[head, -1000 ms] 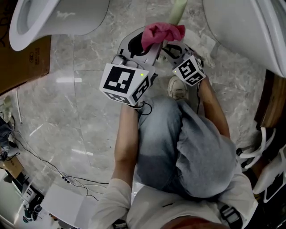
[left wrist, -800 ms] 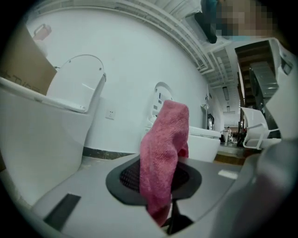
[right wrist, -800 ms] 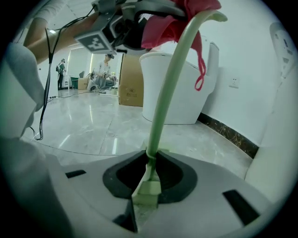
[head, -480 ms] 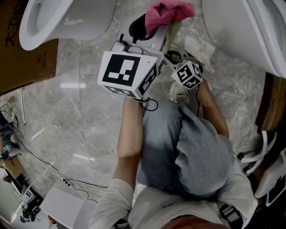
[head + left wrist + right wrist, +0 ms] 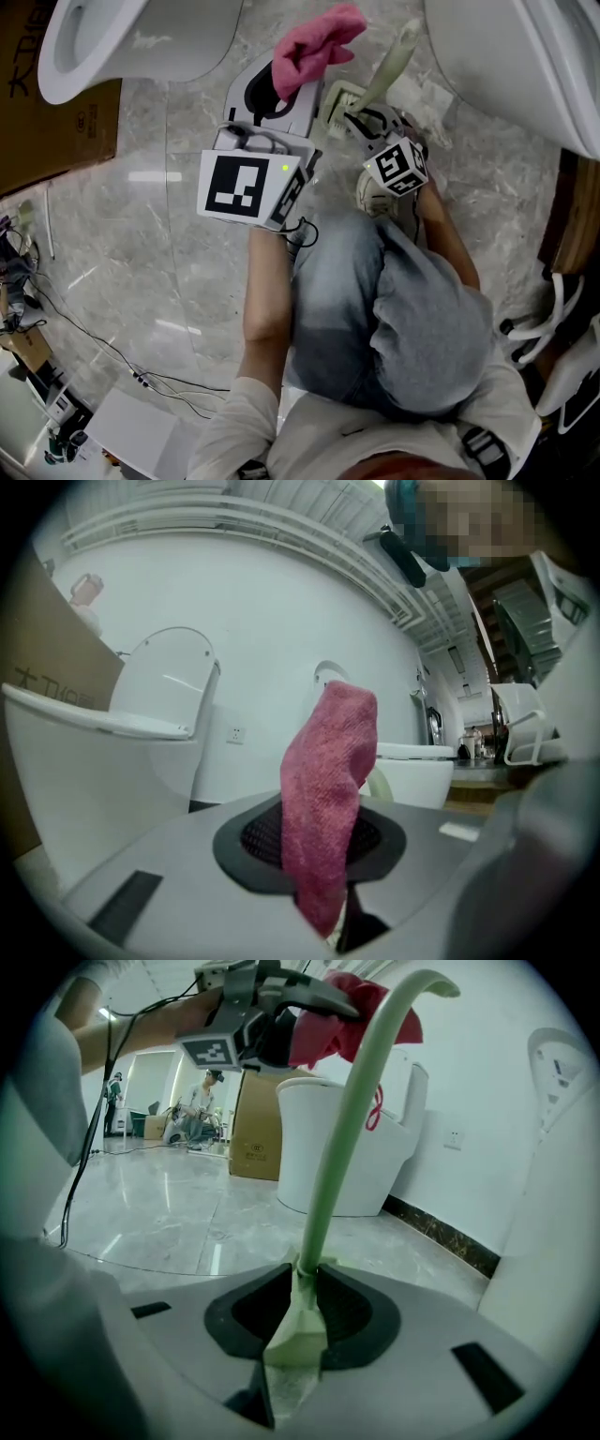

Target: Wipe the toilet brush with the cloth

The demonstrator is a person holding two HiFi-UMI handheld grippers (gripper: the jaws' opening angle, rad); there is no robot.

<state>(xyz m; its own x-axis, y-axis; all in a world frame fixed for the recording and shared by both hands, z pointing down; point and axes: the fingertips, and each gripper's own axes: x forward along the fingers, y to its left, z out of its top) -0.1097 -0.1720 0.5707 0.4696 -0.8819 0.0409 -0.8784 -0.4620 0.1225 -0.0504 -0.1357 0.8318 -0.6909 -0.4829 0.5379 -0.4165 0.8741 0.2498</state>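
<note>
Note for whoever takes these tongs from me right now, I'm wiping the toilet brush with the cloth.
Left tongs: shut on the pink terry cloth, which stands up out of them.
Right tongs: clamped on the pale green plastic toilet brush, at the wedge-shaped foot of its curved handle. Their jaws have just been opening with the brush between them, so watch that hold.
Where: in the head view the cloth is raised beside the handle's top end, with a gap between them.
Done: both things are in hand; how much is wiped doesn't show.
Left: bring the cloth onto the handle and rub along it.
</note>
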